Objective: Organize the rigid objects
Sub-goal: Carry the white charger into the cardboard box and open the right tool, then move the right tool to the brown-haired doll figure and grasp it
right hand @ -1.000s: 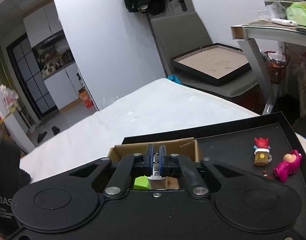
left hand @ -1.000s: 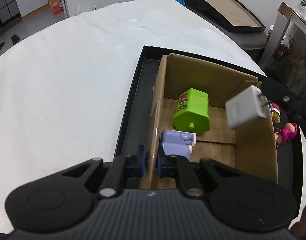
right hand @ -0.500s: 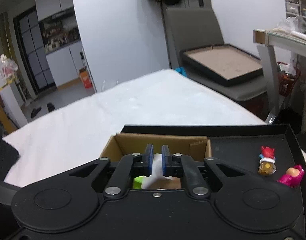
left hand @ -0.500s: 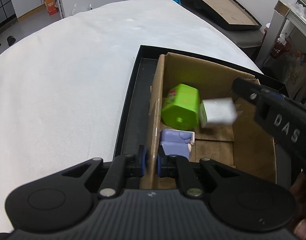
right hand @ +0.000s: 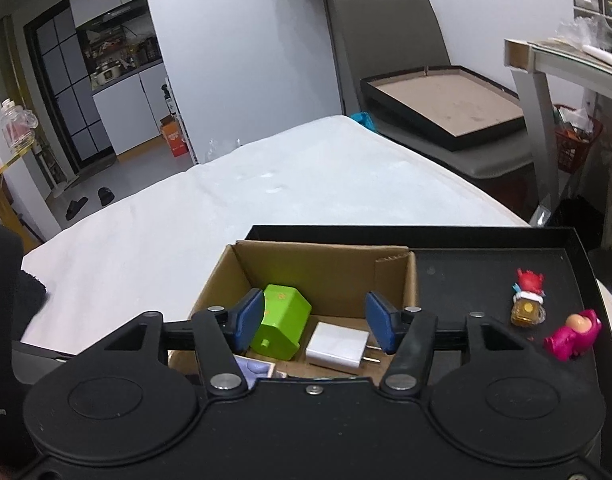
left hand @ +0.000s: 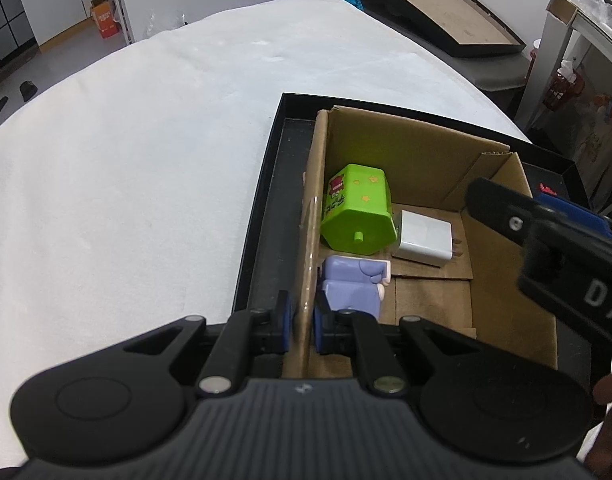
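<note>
A cardboard box stands in a black tray. Inside lie a green toy block, a white charger plug and a lilac toy. My left gripper is shut on the box's left wall. My right gripper is open and empty above the box, with the charger and green block below it. A red figurine and a pink figurine lie on the tray to the right of the box.
The tray sits on a white-covered table. A chair with a second flat tray stands beyond the table. A grey side table is at the right.
My right gripper opened and let go of the white charger, which dropped into the box beside the green block. The left gripper kept its hold on the box wall.
</note>
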